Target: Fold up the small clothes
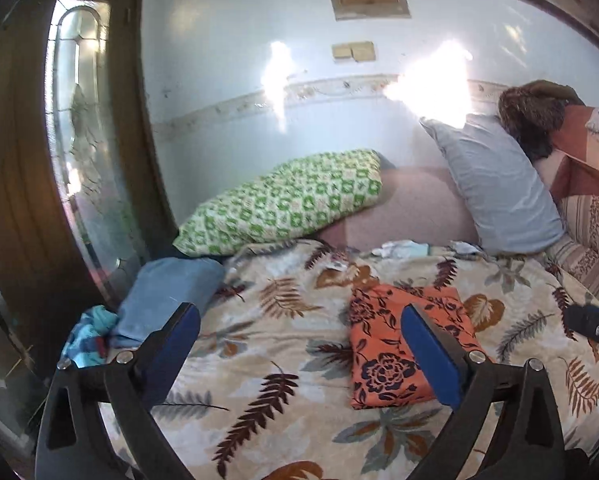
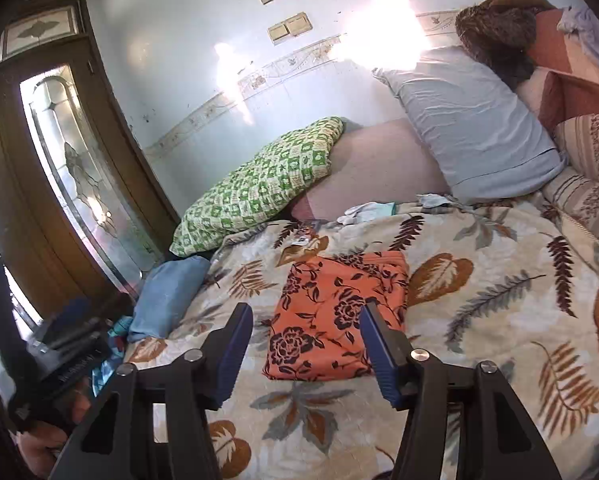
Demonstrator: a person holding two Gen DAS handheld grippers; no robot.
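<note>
So far one piece looks finished: the orange floral garment (image 2: 339,312) lies flat as a neat folded rectangle on the leaf-print blanket (image 2: 479,320), my landmark from here on. My left gripper (image 1: 299,344) hangs above the blanket with its jaws wide and nothing in them. My right gripper (image 2: 305,344) is spread too, empty, just short of the garment's near edge. What remains, I judge, is the crumpled turquoise cloth (image 1: 89,332) off the blanket's left edge, beside a folded blue cloth (image 1: 163,296), and some small pale items (image 2: 369,210) at its far edge. No basket or other container shows anywhere.
</note>
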